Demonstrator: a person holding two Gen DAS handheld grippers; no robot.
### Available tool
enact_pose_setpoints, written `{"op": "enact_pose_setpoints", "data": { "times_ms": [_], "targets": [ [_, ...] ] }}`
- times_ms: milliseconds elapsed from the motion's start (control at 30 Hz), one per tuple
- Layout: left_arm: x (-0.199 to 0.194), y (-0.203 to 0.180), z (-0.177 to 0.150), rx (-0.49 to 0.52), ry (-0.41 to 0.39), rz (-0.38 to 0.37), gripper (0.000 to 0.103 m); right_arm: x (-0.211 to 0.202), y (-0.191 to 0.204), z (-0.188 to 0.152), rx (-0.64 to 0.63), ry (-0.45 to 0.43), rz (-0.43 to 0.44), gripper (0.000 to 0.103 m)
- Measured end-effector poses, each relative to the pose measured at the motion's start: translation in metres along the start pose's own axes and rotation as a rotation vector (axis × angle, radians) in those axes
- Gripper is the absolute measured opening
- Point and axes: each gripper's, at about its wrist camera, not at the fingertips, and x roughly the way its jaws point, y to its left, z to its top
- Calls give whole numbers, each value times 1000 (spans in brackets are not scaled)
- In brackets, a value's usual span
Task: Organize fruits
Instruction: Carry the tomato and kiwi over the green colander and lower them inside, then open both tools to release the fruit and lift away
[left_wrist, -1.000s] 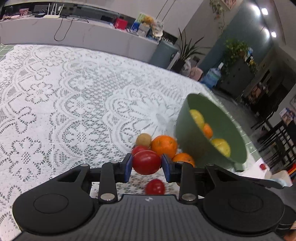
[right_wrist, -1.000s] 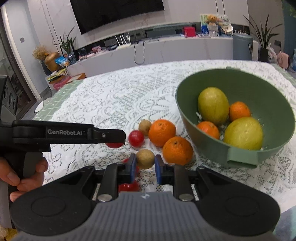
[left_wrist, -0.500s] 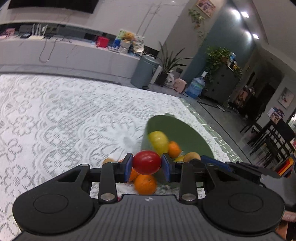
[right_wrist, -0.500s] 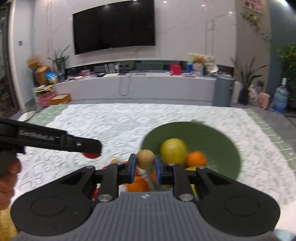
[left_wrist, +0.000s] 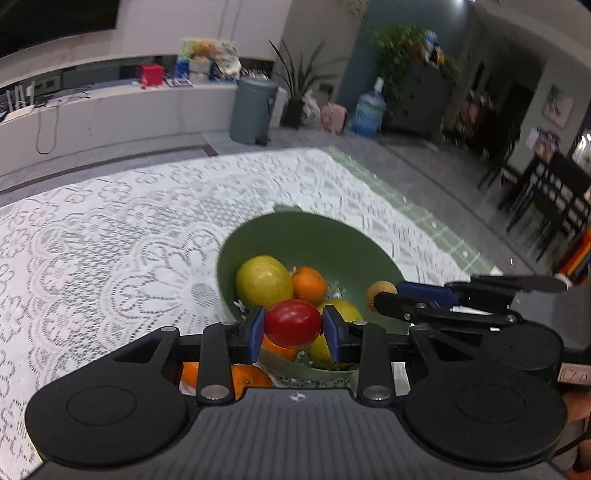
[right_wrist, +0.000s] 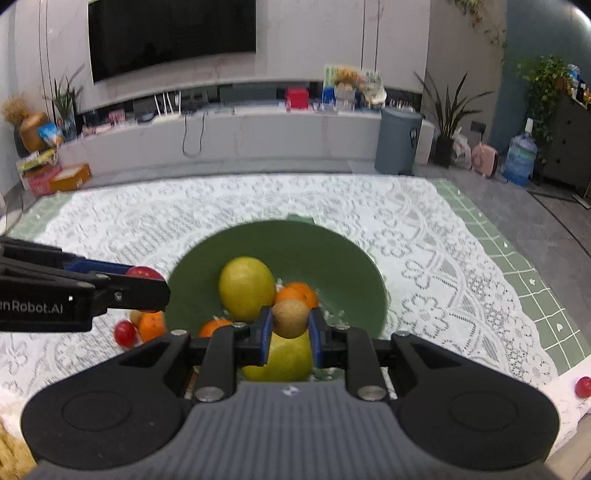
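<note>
While both grippers hang above the near side of the bowl (right_wrist: 332, 243), each carries one small fruit. Nearest, the left gripper (left_wrist: 293, 328) pinches a red tomato (left_wrist: 293, 323) between its blue pads (left_wrist: 255, 334), the pads pressing on both sides of it. Just below and behind that gripper, two oranges (left_wrist: 243, 378) lie on the lace cloth (left_wrist: 110, 240) outside the bowl. Off to its right, at about the same height, the right gripper (right_wrist: 290, 329) reaches in; it is clamped on a brown round fruit (right_wrist: 290, 318), held snug between its own blue pads (right_wrist: 265, 334).

Directly under the right gripper sits a large yellow-green fruit (right_wrist: 288, 360) in the bowl. Just beyond the fingertips of both grippers lie a second yellow-green fruit (right_wrist: 246, 283) and an orange (right_wrist: 299, 293) touching it; another orange (right_wrist: 214, 328) shows at the bowl's near left. To the left of the right gripper, outside the bowl, an orange (right_wrist: 150, 325), a small tomato (right_wrist: 125, 333) and a brownish fruit (right_wrist: 136, 316) rest close together on the cloth. Far off to its right, near the cloth's edge, one more small red fruit (right_wrist: 583, 387) lies alone.

Beyond the table stand a grey bin (right_wrist: 399, 146), a long counter (right_wrist: 221, 133) and a wall screen (right_wrist: 170, 35).
</note>
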Motion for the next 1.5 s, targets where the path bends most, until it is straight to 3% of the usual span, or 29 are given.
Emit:
{"op": "enact_pose_setpoints", "data": {
  "times_ms": [133, 200, 467, 767, 867, 1067, 1400, 1500],
  "targets": [
    [16, -6, 4, 41, 59, 27, 38, 14, -2, 1, -22, 59, -5, 14],
    [22, -8, 3, 64, 80, 41, 38, 19, -4, 0, -18, 78, 1, 3],
    [40, -11, 4, 92, 143, 68, 38, 28, -8, -2, 23, 116, 34, 3],
    [51, -15, 3, 118, 174, 84, 38, 28, -8, -5, 36, 111, 35, 8],
    [54, -16, 3, 123, 183, 84, 38, 28, -8, -6, 41, 107, 39, 16],
    [60, -16, 3, 123, 198, 80, 38, 28, -9, -6, 44, 101, 44, 21],
    [62, -16, 1, 117, 202, 74, 38, 28, -10, -6, 56, 101, 42, 23],
    [62, -16, 1, 115, 200, 80, 43, 29, -11, -6, 65, 99, 41, 24]
  ]
}}
